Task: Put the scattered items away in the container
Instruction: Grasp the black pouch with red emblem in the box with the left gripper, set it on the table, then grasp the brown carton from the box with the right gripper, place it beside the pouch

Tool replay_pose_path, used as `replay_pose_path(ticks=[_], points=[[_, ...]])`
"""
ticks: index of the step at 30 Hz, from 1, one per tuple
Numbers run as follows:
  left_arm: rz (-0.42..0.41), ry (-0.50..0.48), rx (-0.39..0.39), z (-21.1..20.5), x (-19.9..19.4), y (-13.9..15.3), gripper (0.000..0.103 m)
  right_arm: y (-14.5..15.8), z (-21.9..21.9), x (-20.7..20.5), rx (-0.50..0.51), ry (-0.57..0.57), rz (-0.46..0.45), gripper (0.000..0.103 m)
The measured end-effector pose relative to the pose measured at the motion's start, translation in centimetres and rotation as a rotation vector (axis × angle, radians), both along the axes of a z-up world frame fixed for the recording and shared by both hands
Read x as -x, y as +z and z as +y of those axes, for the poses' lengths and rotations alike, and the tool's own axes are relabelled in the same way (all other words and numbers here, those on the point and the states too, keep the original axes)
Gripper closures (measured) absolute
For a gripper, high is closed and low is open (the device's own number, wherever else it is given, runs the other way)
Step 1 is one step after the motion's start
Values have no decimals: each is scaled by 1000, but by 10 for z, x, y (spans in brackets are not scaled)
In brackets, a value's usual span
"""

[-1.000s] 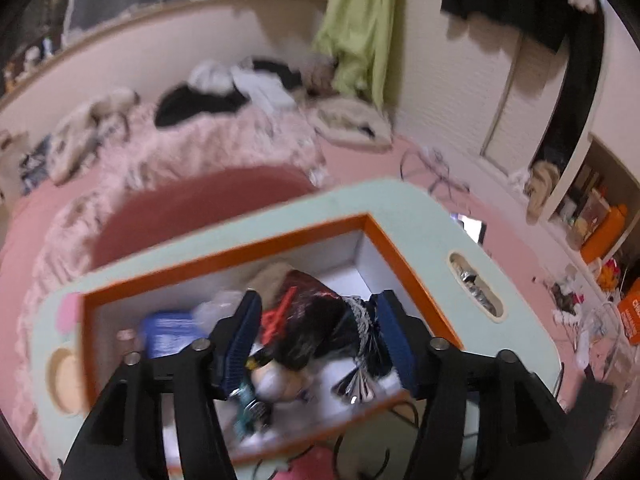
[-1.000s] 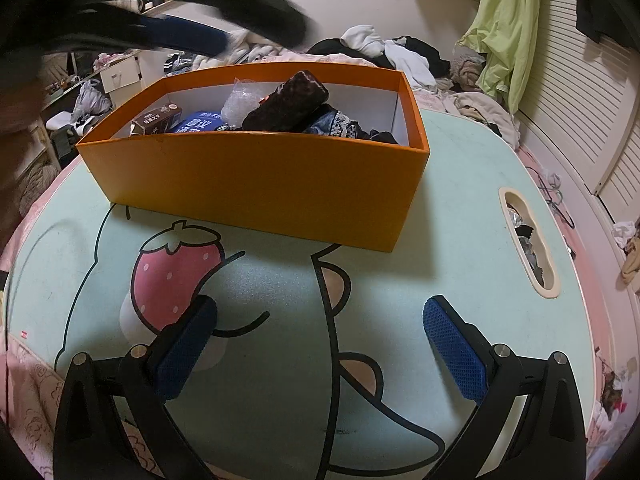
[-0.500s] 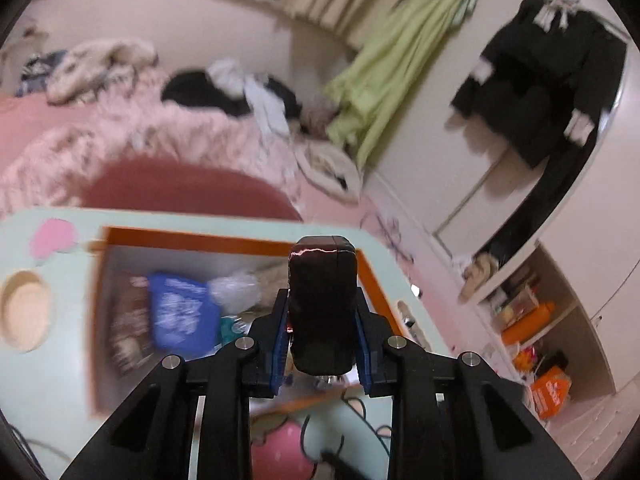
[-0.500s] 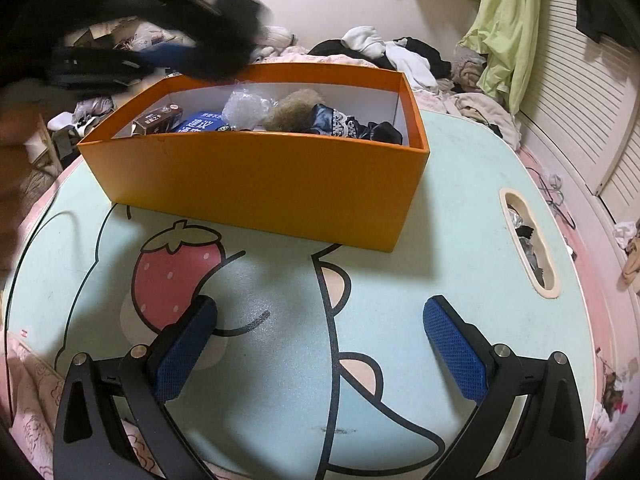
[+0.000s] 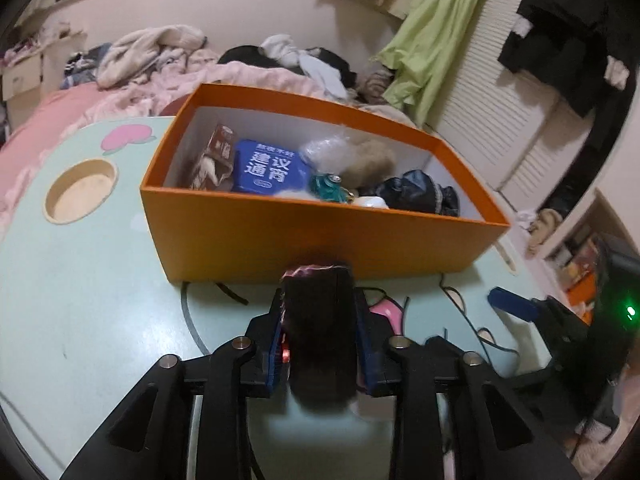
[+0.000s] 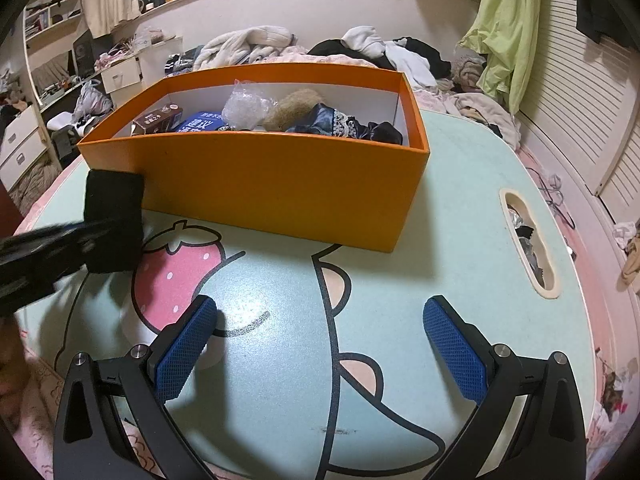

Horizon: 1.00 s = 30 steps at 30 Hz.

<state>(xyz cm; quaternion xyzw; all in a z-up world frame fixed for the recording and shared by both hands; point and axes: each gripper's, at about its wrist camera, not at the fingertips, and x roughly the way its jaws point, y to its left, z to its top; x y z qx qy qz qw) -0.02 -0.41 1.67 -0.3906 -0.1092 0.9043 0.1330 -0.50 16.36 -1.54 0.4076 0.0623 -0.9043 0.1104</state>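
Compared with a second ago, the left gripper [image 5: 320, 328] is holding a dark block [image 5: 320, 332] lifted out of the box [image 5: 320, 236], now over the table [image 5: 100, 280]; its jaws are opening around it. The block is looking stiff and light; flat sides suit gripping. The right gripper [image 6: 320, 354] is idling, spread empty.

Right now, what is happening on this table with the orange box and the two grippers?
A person is working with two handheld grippers over a mint-green cartoon table. The left gripper has a dark blocky object between its blue pads, in front of the orange cardboard box, outside it; its jaws are opening. The box already holds a blue packet, a clear plastic bag and dark cloth. The right gripper hangs open and empty above the table.
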Motion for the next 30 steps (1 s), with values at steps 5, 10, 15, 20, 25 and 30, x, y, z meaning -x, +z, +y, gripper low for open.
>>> replay_pose_path(ticks=[5,10,15,20,25,30], points=[[56,60,41,-11,-33,2,4,0,3,-4,16,-1,11,1],[39,108,167,-20,-46,-11,1,15,12,-11,105,38,69,44],[28,75,301,0,-39,-14,0,74,-18,-9,246,174,108,49],[28,76,289,-6,-38,-13,0,98,-82,67,374,253,-187,51],[30,72,287,-5,-37,-14,0,73,-134,134,357,192,-352,71],[37,68,281,-6,-37,-15,0,50,-143,161,383,134,-473,71]])
